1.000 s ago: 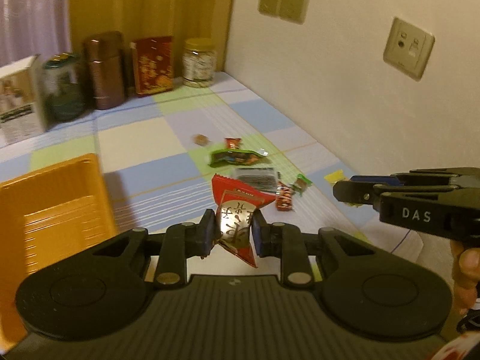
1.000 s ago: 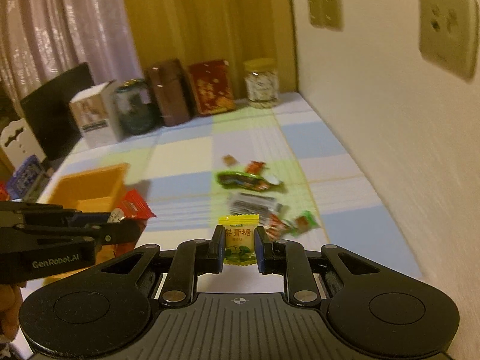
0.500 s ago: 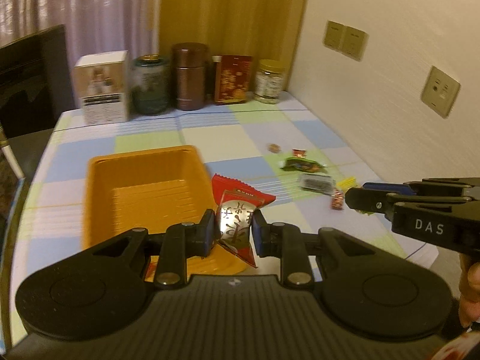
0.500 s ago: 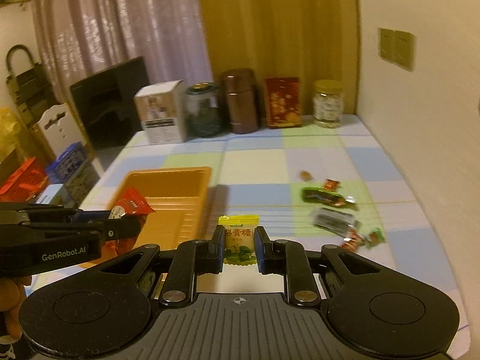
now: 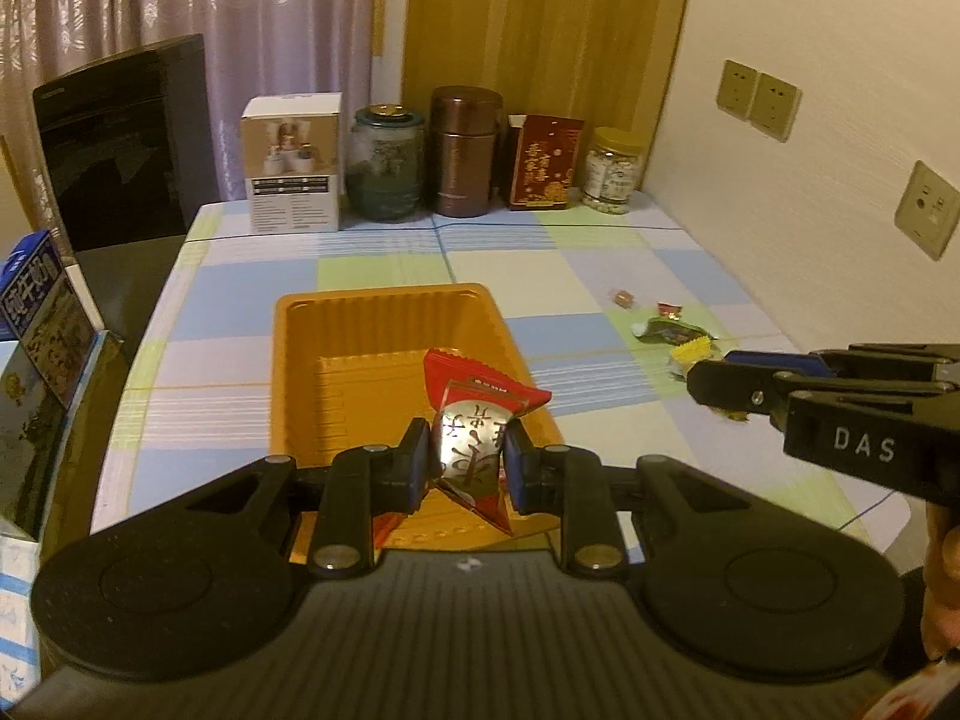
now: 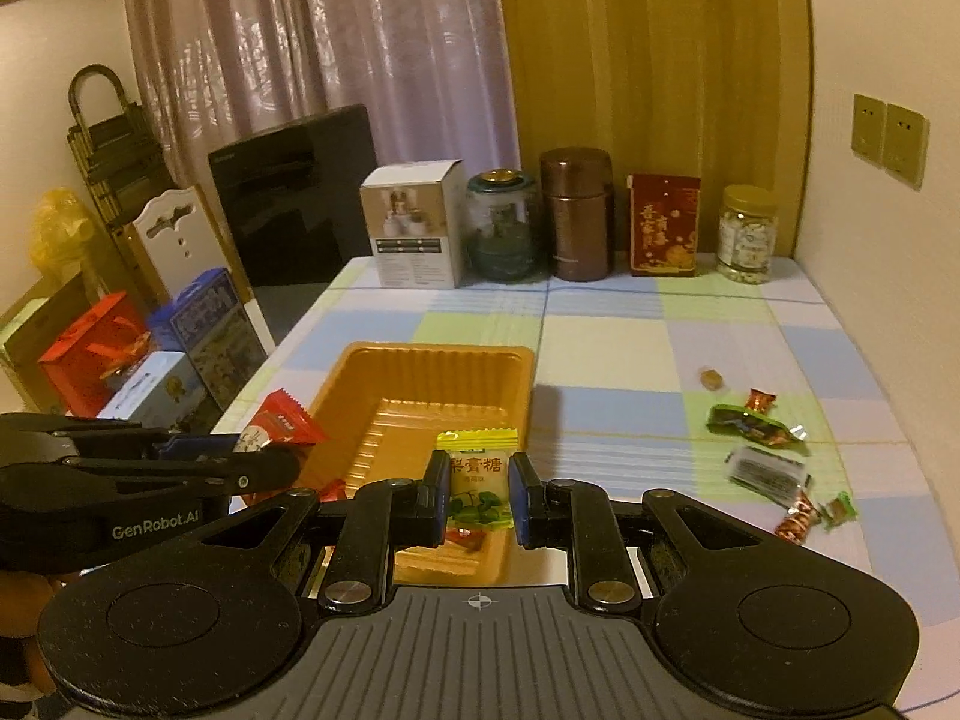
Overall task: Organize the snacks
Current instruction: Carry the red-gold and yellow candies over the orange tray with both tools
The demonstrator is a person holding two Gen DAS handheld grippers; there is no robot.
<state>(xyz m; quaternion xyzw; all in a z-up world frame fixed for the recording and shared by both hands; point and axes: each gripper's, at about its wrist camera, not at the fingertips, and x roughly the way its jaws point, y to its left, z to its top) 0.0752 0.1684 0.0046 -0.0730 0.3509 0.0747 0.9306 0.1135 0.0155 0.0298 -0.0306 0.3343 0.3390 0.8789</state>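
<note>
My left gripper (image 5: 467,461) is shut on a red and silver snack packet (image 5: 474,420), held above the near end of the orange tray (image 5: 300,324). My right gripper (image 6: 479,497) is shut on a yellow-green candy packet (image 6: 478,480), also over the near part of the orange tray (image 6: 420,354). Each gripper shows from the side in the other's view: the right gripper (image 5: 708,384) at the right, the left gripper (image 6: 282,468) at the left with the red packet (image 6: 279,423). Small red wrapped sweets (image 6: 462,537) lie in the tray.
Several loose snacks (image 6: 750,423) lie on the checked tablecloth to the right, near the wall. A white box (image 6: 414,222), a glass jar (image 6: 503,225), a brown canister (image 6: 576,213), a red box (image 6: 663,225) and a candy jar (image 6: 747,234) line the far edge. Boxes (image 6: 204,324) stand beyond the table's left side.
Both grippers have swung left, away from the loose snacks, carrying their packets. The orange tray has come from the left side of each view to lie under the fingers.
</note>
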